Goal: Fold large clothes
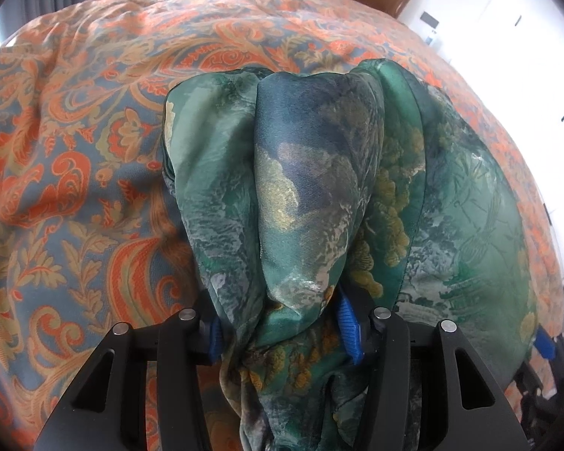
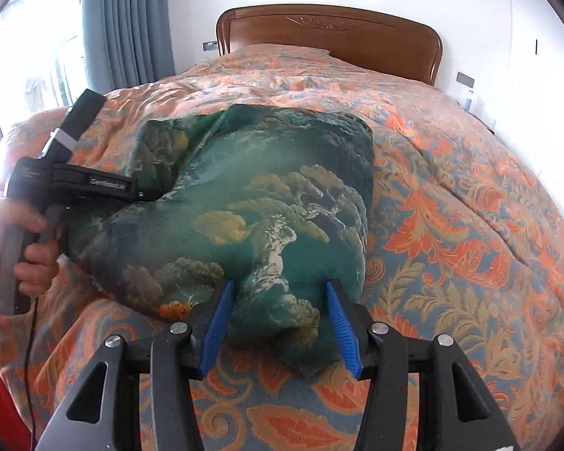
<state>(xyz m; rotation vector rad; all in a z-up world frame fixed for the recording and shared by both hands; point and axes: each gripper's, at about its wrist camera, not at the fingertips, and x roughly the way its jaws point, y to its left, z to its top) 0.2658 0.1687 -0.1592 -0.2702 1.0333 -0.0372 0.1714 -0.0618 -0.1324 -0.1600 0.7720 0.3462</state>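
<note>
A silky green garment (image 2: 252, 195) printed with trees and clouds lies bunched on the patterned bedspread (image 2: 451, 225). In the left wrist view the garment (image 1: 312, 188) fills the gap of my left gripper (image 1: 281, 332). It is gathered tight between the blue pads (image 1: 347, 323) and draped over the fingers, so that gripper is shut on it. My right gripper (image 2: 280, 323) stands open over the garment's near corner, with flat cloth between its pads (image 2: 218, 323). A person's hand (image 2: 30, 255) holds the left tool's black body (image 2: 94, 184) at the garment's lifted left edge.
The orange and blue bedspread (image 1: 75, 150) covers the whole bed. A wooden headboard (image 2: 331, 34) stands at the far end, and a grey-blue curtain (image 2: 128, 22) hangs by a bright window at the left. A thin cable (image 2: 32, 338) hangs beneath the hand.
</note>
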